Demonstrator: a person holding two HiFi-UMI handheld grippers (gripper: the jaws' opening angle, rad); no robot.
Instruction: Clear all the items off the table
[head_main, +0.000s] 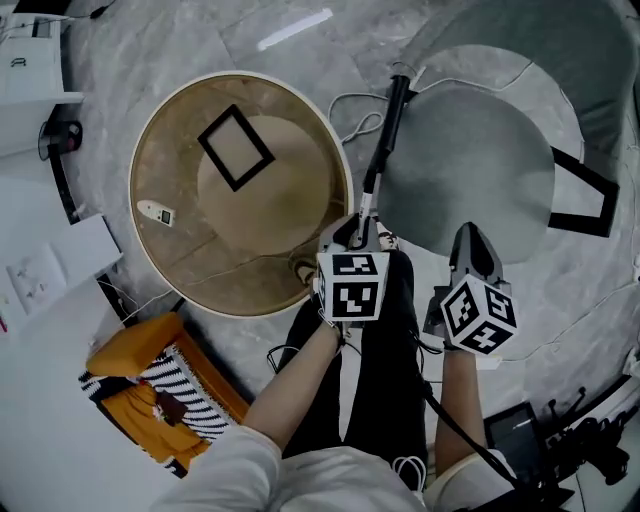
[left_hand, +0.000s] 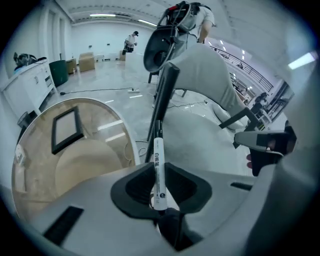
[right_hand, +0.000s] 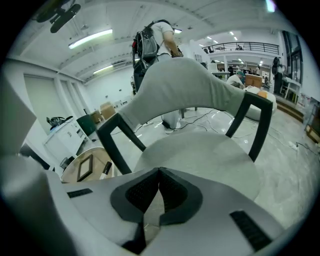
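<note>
1. The left gripper (left_hand: 159, 192) is pinching a pen (left_hand: 159, 165). Its two jaws squeeze the pen's white end, and nothing else is between them.
2. The pen is long and thin. It sticks straight out from the jaws, the same way the gripper points. Its dark end is far out in front.
3. The pen is not on the table (head_main: 160, 270). It hangs in the air past the table's right edge, over the floor. Its dark end reaches up along the left side of the grey chair (head_main: 470, 170).
4. The right gripper (right_hand: 159, 172) is pressed together with nothing in it. It hangs beside the left one, at the near edge of the chair's round seat.
5. Two things lie on the table. A black frame (head_main: 235, 148) is near the middle. A small white gadget (head_main: 156, 212) is close to the left edge.
6. The left gripper is nearer the table than the right one, but it is busy with the pen. I think the pen needs a place to go first.
7. An orange bag (head_main: 135, 350) sits on the floor by the table's near edge, on the person's left. The chair seat is just to the right of the pen. I cannot tell which one is the drop spot.
8. Either way, the pen points away from the hand, so its dark end would get there first. On the smooth seat a round pen might roll.
</note>
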